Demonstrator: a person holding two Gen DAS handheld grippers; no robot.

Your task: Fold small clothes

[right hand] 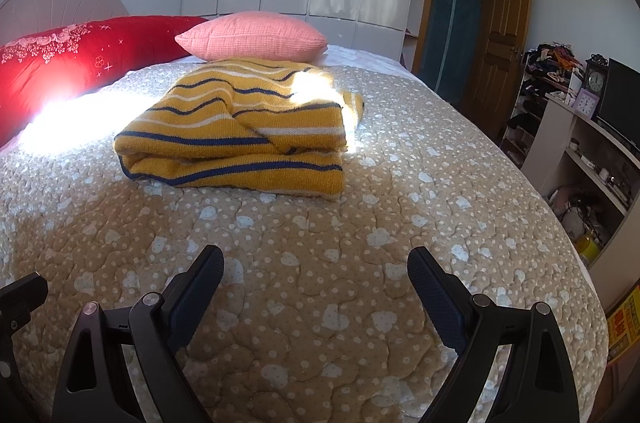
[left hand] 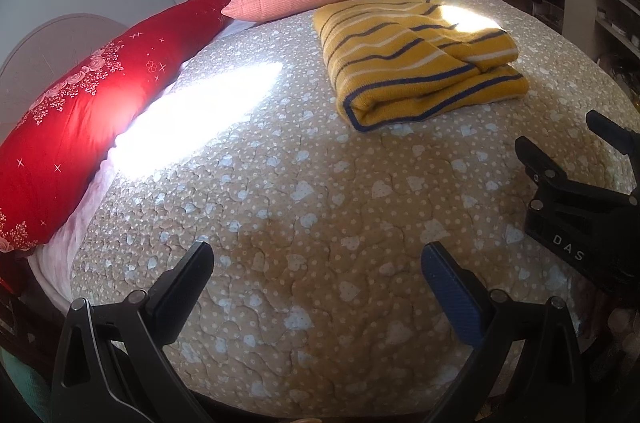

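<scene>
Both tools are hanging nearest the lens, over the quilted bedspread [right hand: 320, 303]: the left tool [left hand: 318, 263] and the right tool [right hand: 316, 269] are each standing with jaws wide apart and gripping nothing, their ribbed dark-blue pads facing only open air.

Beyond them, well apart from both, the yellow striped sweater [right hand: 236, 139] is lying on the bedspread as a thick, squared bundle, just in front of the pink pillow [right hand: 252, 37] and to the right of the long red pillow [left hand: 80, 111]. Its chunky knit is carrying navy and white bands, with rounded, bulging fold edges and one top layer sitting slightly askew.

Judging by that stack, the folding is looking finished or nearly so. Any next move would be calling for a gentle reach forward to square the askew layer without dragging the soft knit across the nubby, heart-printed quilt.
</scene>
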